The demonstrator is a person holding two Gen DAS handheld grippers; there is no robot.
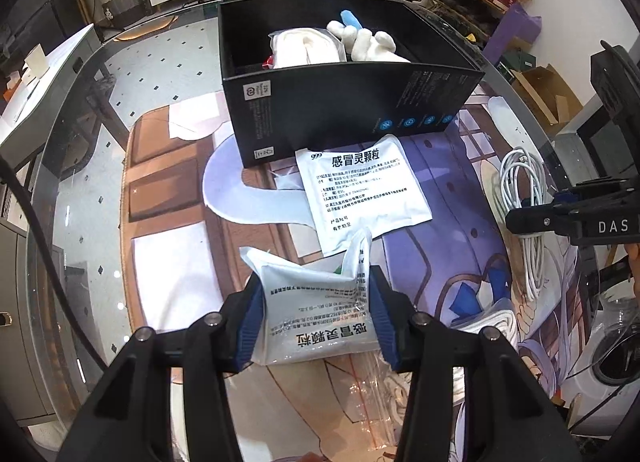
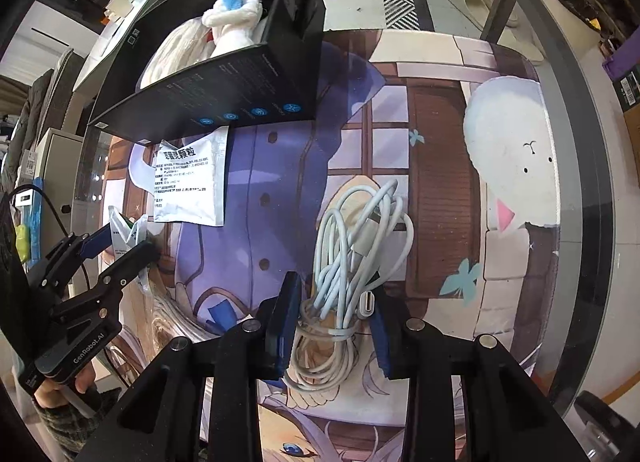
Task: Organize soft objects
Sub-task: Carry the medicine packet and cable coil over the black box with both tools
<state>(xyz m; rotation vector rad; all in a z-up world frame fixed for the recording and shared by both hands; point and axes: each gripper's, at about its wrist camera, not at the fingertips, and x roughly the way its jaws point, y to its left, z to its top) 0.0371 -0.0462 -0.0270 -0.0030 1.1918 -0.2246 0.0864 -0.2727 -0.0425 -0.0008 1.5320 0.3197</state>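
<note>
Your left gripper was closed on a white medicine sachet, pads pressing both side edges so that the soft pack bowed upward. A second sachet lay flat against the black box, which already held a plush toy and a bagged white cloth. Your right gripper straddled the coiled white cable near its tie, jaws partly open and apparently not yet clamped. The box probably served as the collection point.
</note>
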